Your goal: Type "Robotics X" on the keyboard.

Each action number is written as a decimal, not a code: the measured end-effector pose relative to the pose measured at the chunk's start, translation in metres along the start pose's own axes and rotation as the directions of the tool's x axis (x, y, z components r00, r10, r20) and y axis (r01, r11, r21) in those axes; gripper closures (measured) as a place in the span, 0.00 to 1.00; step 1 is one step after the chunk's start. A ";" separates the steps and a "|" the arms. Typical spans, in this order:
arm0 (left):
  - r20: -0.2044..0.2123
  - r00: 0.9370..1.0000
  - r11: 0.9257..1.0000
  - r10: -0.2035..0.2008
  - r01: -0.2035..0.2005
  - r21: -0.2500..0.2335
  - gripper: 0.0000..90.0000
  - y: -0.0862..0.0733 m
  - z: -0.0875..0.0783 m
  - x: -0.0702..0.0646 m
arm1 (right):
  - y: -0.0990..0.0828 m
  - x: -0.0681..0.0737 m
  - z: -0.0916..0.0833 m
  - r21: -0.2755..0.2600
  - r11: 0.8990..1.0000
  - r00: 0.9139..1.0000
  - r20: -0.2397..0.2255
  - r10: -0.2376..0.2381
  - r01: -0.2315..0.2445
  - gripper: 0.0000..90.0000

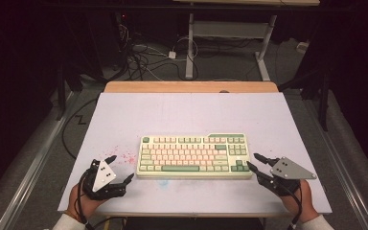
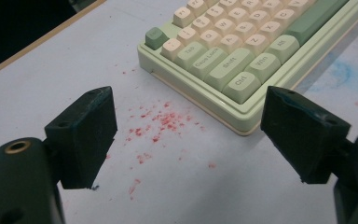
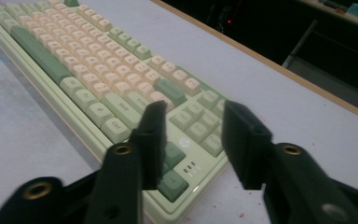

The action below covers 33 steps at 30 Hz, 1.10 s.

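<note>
White tabletop holds a green and cream keyboard at its centre, the left gripper and right gripper at either end. Left gripper view: jaws wide apart over red specks, near the keyboard's corner. Right gripper view: jaws parted, straddling the keyboard's corner, no contact visible.

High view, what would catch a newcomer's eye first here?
A green and cream keyboard sits in the middle of the pale table. A black claw flanks it at each near corner: the left claw wide open beside a scatter of red specks, the right claw with its jaws narrowed over the keyboard's right end, nothing gripped between them.
</note>
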<state>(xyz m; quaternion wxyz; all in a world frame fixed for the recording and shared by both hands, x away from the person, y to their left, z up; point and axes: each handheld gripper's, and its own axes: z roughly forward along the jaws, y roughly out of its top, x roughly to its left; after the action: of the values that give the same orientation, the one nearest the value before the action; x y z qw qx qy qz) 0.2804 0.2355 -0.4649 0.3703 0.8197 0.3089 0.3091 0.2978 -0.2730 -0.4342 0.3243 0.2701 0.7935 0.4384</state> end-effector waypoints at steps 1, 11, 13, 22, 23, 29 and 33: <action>0.001 1.000 1.000 -0.001 0.001 -0.002 0.20 0.000 0.000 0.000 | 0.001 0.000 0.001 0.012 1.000 1.000 -0.012 -0.004 0.004 0.83; 0.004 1.000 0.999 -0.026 0.026 -0.029 0.22 0.013 0.004 0.004 | 0.018 0.010 0.027 0.084 0.996 0.996 -0.083 -0.032 0.039 1.00; 0.005 1.000 0.999 -0.025 0.026 -0.034 0.22 0.017 0.005 0.004 | 0.019 0.011 0.034 0.101 0.994 0.995 -0.094 -0.032 0.042 1.00; 0.031 0.999 0.999 -0.030 0.030 -0.020 0.22 0.029 0.011 0.003 | 0.028 0.025 0.071 0.177 0.981 0.986 -0.160 -0.057 0.086 1.00; 0.031 0.999 0.999 -0.032 0.033 -0.020 0.22 0.030 0.012 0.003 | 0.028 0.026 0.074 0.184 0.979 0.984 -0.165 -0.060 0.091 1.00; 0.044 0.999 1.000 -0.024 0.025 -0.017 0.22 0.035 0.015 0.003 | 0.028 0.029 0.086 0.222 0.969 0.982 -0.175 -0.069 0.107 1.00; 0.058 0.998 0.999 -0.026 0.027 -0.021 0.22 0.039 0.016 0.003 | 0.026 0.029 0.089 0.233 0.966 0.982 -0.178 -0.067 0.109 1.00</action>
<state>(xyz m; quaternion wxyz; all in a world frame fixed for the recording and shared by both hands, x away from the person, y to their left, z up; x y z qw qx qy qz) 0.3048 0.2100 -0.4418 0.3924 0.8200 0.3054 0.2836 0.3495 -0.1939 -0.4555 0.2399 0.2338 0.8768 0.3449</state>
